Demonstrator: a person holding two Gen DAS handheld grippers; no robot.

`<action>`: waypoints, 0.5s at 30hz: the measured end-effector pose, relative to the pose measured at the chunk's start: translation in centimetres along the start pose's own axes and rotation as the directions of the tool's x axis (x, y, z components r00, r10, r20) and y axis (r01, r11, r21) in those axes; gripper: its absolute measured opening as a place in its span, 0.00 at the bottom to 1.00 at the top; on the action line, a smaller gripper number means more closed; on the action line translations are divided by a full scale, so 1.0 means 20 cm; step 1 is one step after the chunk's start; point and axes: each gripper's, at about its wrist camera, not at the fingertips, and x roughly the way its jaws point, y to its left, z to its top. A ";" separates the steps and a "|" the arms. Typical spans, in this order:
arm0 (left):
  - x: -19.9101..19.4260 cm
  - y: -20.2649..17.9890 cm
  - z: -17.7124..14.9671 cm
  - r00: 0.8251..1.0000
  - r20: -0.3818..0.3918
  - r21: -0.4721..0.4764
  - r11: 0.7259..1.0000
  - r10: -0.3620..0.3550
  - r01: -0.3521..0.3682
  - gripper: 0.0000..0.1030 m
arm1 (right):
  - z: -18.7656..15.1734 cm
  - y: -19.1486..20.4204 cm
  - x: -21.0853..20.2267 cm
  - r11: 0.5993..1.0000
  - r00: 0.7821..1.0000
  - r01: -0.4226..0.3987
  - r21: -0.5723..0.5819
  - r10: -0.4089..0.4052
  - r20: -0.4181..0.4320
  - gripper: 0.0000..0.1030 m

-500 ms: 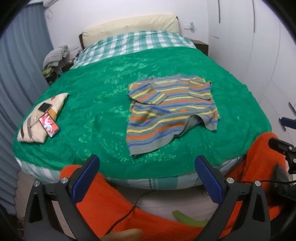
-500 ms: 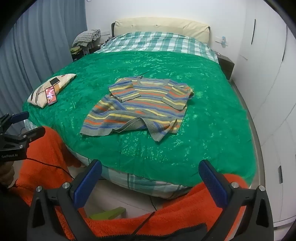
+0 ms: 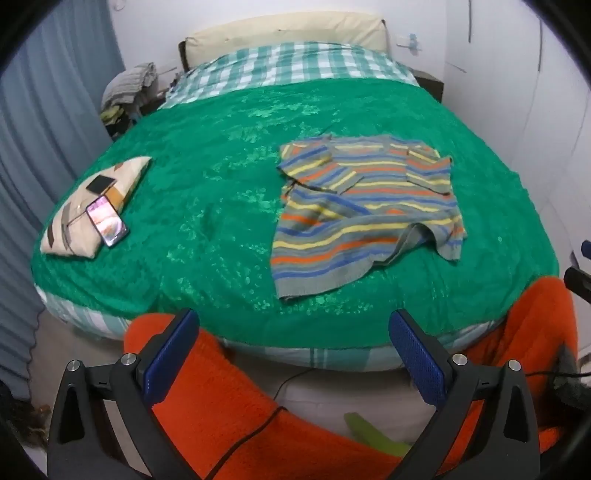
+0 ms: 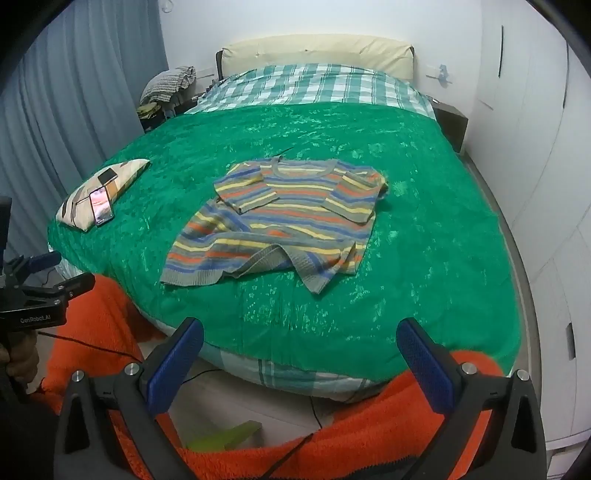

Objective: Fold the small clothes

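Striped sweater (image 3: 364,210) lies on the green bedspread (image 3: 221,177), centre-right of the left wrist view, center of the right wrist view (image 4: 280,221). Both sleeves folded in over the chest; bottom hem rumpled, w/ one corner flipped up at lower right of the garment. Nothing touches it.

Left gripper (image 3: 293,354) sits at bottom of its frame, jaws spread wide, blue pads (image 3: 171,360) apart w/ nothing between them. It's over the bed's near edge & an orange fuzzy fabric (image 3: 229,398), well short of the sweater. Right gripper (image 4: 301,363) same: jaws wide apart, empty, bottom of frame, sweater well beyond it toward mid-frame. In the right wrist view the left gripper also shows at left edge (image 4: 55,273), w/ a hand (image 4: 22,360) on its handle.

Small pillow (image 3: 94,210) at left of the bedspread, w/ a lit phone (image 3: 107,220) and a dark flat item lying on it. Checked sheet (image 3: 291,68) & cream headboard (image 3: 288,31) at top of frame. Grey-blue curtain (image 3: 40,129) on left side, white wardrobe doors (image 4: 535,147) on right. Thin black cable (image 3: 258,428) runs across the orange fabric at the bottom.
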 end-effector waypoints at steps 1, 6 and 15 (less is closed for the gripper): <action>-0.01 0.01 0.01 1.000 0.004 -0.004 1.000 0.001 -0.001 1.00 | 0.01 0.00 0.00 1.000 1.000 0.000 -0.002 0.000 0.000 1.00; 0.01 0.03 0.06 1.000 0.014 -0.020 1.000 0.005 -0.005 1.00 | 0.06 0.00 0.05 1.000 1.000 -0.011 -0.001 0.011 -0.004 1.00; 0.05 0.02 0.11 1.000 0.021 -0.011 1.000 0.000 0.000 1.00 | 0.08 0.00 0.09 1.000 1.000 -0.007 0.019 0.007 -0.020 1.00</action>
